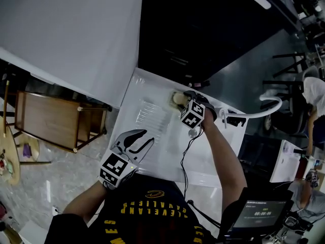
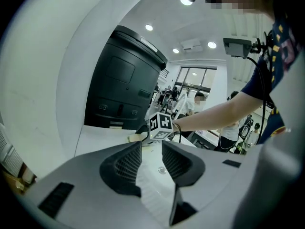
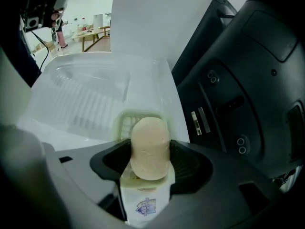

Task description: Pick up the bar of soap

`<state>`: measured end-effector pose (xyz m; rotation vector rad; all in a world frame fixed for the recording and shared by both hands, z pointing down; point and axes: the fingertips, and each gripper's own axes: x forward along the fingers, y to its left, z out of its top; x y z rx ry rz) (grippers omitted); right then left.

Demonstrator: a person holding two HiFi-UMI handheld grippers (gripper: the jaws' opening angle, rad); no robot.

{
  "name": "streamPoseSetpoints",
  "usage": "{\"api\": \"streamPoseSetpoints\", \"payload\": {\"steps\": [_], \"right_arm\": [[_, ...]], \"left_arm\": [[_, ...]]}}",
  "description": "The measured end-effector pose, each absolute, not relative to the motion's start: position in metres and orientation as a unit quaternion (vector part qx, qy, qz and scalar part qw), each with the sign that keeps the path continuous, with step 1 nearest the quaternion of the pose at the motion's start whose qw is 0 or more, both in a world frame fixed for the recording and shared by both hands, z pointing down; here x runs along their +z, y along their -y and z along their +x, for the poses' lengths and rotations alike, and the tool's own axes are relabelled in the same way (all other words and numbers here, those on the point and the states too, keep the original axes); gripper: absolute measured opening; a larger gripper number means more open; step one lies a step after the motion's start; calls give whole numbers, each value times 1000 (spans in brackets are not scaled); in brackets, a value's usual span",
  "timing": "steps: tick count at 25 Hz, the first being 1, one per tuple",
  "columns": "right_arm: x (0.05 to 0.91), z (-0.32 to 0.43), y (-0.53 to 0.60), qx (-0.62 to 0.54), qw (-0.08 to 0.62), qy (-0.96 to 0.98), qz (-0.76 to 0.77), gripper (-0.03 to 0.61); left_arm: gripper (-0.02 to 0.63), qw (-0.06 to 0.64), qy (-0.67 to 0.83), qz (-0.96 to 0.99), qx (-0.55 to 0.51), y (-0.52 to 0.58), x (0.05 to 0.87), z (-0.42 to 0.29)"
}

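Bar of soap (image 3: 149,147) — pale, rounded, clamped in the right gripper (image 3: 150,168); ribbed soap dish (image 3: 125,124) just ahead of its jaws. Left gripper (image 2: 151,162) — jaws apart, holding nothing.

**Colours and patterns, placed from the sink.**

- Sink (image 1: 167,151): white, with a band of fine parallel ribs.
- Soap dish (image 3: 125,123), at the sink's far rim: pale yellow-green, slotted.
- Bar of soap (image 3: 150,137), over the dish: plain cream-peach.
- Label (image 3: 145,206), on the near side of the soap: white, with a blue-violet crest.
- Right gripper (image 3: 150,146) and left gripper (image 2: 151,147), over the sink: black ribbed jaws on light grey bodies, and cubes with black-and-white square markers.
- Rounded casing (image 1: 203,29), beyond the sink: black.
- Tap (image 1: 259,113), at the sink's right: white.
- Wooden furniture (image 1: 51,118), to the sink's left: brown.
- Shirt (image 1: 147,212), at the sink's near edge: black, with yellow lettering.
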<state>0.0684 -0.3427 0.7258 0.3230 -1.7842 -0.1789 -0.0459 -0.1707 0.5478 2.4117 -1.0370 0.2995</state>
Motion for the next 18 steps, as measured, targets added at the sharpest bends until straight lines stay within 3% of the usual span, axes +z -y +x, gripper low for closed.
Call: {"api": "streamPoseSetpoints", "payload": {"steps": [12, 18], "right_arm": [[732, 74, 349, -74, 607, 770, 181, 268], [714, 77, 357, -40, 561, 792, 236, 268]], "left_arm": [[140, 247, 378, 886, 108, 171, 547, -40], [140, 254, 386, 881, 105, 168, 550, -42]]}}
